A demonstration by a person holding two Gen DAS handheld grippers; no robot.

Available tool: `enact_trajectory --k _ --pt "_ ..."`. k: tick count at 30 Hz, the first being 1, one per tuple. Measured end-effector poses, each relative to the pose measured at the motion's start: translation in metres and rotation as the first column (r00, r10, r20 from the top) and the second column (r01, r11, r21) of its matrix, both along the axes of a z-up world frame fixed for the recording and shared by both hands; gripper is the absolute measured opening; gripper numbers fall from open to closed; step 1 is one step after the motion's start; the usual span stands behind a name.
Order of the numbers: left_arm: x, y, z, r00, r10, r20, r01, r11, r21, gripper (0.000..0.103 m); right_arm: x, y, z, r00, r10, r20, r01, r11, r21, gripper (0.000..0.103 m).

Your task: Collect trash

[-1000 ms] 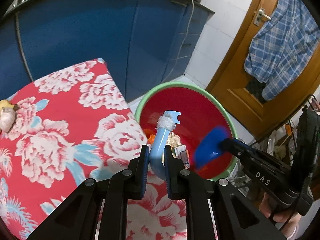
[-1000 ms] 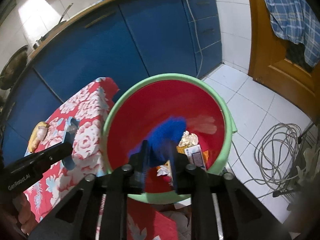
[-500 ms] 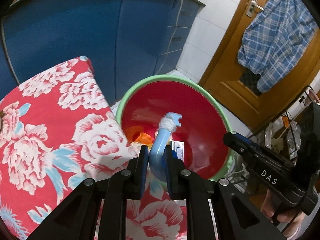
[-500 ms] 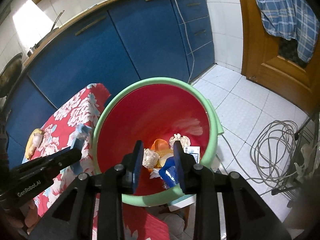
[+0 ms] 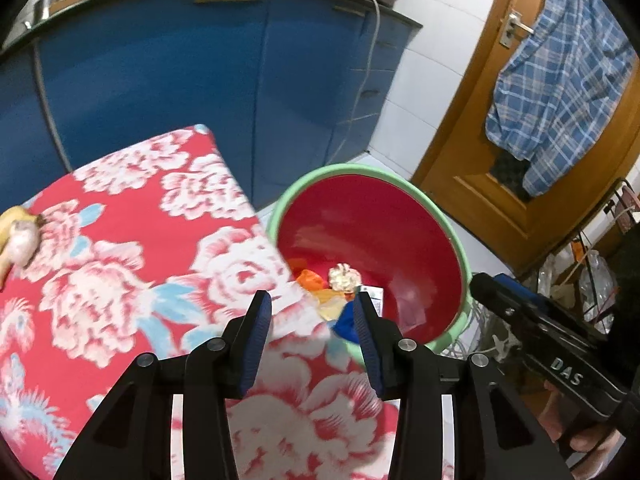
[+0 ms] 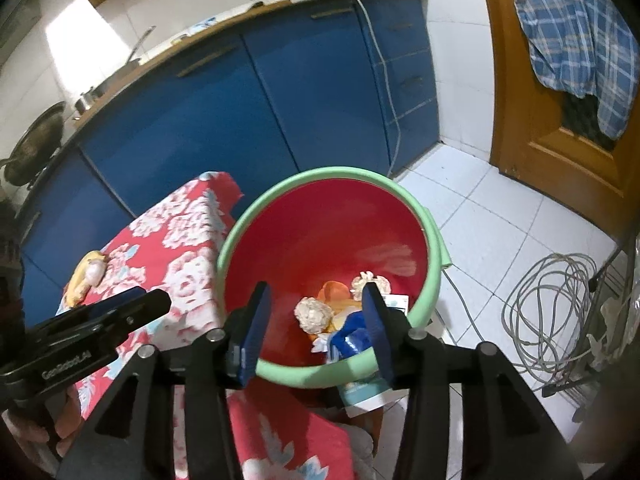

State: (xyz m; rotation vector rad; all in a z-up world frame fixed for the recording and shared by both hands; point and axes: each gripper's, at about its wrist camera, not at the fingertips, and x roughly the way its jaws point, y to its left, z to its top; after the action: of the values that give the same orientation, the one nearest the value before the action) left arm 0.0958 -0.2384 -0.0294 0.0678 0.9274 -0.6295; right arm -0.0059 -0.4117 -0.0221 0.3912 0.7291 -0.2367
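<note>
A red bin with a green rim stands on the floor beside the table with the red floral cloth. Inside lie crumpled paper, orange scraps, a blue piece and a small packet. My left gripper is open and empty over the cloth's edge by the bin. My right gripper is open and empty above the bin. A banana peel with a pale lump lies on the cloth at the far left.
Blue kitchen cabinets stand behind the table and bin. A wooden door with a hanging plaid shirt is at the right. A coiled grey cable lies on the white tiled floor right of the bin.
My left gripper has opened and the light blue curved piece it held is gone from the jaws. My right gripper let go of the blue piece, which now lies in the bin.
</note>
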Motion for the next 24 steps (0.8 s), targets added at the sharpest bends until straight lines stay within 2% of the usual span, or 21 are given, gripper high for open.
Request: enact_trajectory --k 7,12,15,24 --pt "-0.013 0.047 0.016 0.995 0.089 0.034 -0.089 0.996 -0.003 0.052 -0.011 0.036 0.018 0.998 0.056 0.035 -0.056 0.998 -0.01 0.059" --pt "-0.02 0.079 0.024 0.984 0.168 0.062 -0.169 0.986 0.0 0.062 -0.015 0.063 0.025 0.994 0.098 0.049 -0.097 0.995 -0.022 0.071" --pt "-0.026 0.103 0.027 0.969 0.231 0.086 -0.233 0.972 0.01 0.067 -0.018 0.078 0.03 0.991 0.123 0.054 -0.122 0.992 -0.029 0.072" --pt "-0.044 0.151 0.033 0.921 0.36 0.147 -0.369 0.929 0.035 0.069 -0.029 0.12 0.041 0.981 0.179 0.073 -0.176 0.983 -0.047 0.084"
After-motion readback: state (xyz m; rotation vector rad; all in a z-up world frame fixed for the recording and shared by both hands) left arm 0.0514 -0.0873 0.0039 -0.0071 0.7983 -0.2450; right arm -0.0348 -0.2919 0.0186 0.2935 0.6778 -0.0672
